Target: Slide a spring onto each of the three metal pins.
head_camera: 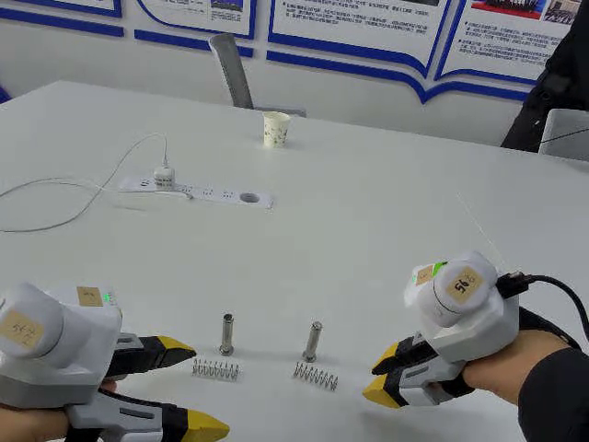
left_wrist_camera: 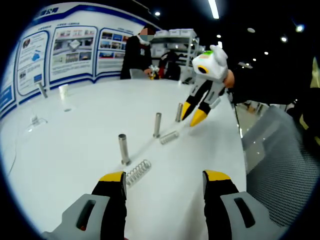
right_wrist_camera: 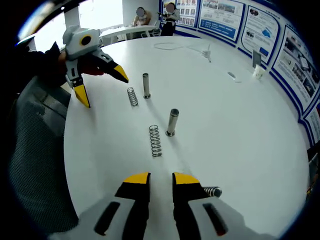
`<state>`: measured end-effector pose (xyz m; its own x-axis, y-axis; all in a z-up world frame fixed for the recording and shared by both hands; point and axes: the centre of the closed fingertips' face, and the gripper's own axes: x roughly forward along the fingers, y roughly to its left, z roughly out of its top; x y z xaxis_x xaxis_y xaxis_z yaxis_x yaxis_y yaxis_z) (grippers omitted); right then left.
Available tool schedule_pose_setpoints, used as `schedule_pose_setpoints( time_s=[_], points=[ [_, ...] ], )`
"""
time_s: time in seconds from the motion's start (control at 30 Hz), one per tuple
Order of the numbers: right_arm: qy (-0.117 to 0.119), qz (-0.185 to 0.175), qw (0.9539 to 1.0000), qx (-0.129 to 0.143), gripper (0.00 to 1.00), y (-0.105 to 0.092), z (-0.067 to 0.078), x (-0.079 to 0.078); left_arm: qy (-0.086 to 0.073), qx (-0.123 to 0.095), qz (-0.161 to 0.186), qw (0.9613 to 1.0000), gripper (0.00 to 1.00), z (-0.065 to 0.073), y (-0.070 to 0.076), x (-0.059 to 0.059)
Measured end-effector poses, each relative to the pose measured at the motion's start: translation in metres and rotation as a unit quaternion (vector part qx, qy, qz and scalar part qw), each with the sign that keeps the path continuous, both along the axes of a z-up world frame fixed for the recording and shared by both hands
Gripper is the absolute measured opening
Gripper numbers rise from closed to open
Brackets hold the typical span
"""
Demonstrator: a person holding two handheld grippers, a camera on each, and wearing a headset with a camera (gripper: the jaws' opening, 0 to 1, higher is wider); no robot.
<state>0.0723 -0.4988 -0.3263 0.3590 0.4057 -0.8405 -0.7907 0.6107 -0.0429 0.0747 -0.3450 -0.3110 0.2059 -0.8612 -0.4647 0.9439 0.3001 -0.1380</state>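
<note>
Two metal pins stand on the white table: the left pin and the middle pin. A loose spring lies in front of the left pin. Another spring lies in front of the middle pin. A third pin stands right beside my right gripper's tips, and its top looks coiled. My left gripper is wide open, short of the left spring. My right gripper has its jaws slightly apart, holding nothing.
A power strip with a plugged charger and white cable lies mid-table, with a paper cup farther back. A chair stands behind the table. A person in dark clothes is at the far right. The table's near edge is close below both grippers.
</note>
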Motion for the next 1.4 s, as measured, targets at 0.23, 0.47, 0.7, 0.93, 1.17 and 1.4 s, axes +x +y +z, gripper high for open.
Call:
schedule_pose_setpoints(
  time_s=[0.23,0.47,0.7,0.93,1.17,1.4],
  points=[
    [0.003,0.014,0.9999,-0.004,0.18,0.01,-0.003,0.004,0.001,0.001,0.0,1.0,0.63,-0.001,0.0,0.0],
    [0.006,0.027,0.9996,-0.007,0.18,0.019,-0.007,0.007,0.003,0.001,0.001,1.0,0.62,-0.002,0.001,0.0],
    [0.009,0.036,0.9993,-0.008,0.18,0.026,-0.01,0.01,0.005,0.0,0.001,1.0,0.62,-0.002,0.001,0.0],
    [0.012,0.047,0.9988,-0.01,0.18,0.033,-0.013,0.014,0.006,-0.002,0.002,1.0,0.62,-0.002,0.002,0.001],
    [0.02,0.055,0.9981,-0.019,0.18,0.034,-0.018,0.014,0.006,-0.002,0.003,1.0,0.61,-0.002,0.002,0.001],
    [0.026,0.058,0.9977,-0.022,0.17,0.034,-0.022,0.016,0.007,-0.002,0.004,1.0,0.61,-0.002,0.002,0.001]
  ],
)
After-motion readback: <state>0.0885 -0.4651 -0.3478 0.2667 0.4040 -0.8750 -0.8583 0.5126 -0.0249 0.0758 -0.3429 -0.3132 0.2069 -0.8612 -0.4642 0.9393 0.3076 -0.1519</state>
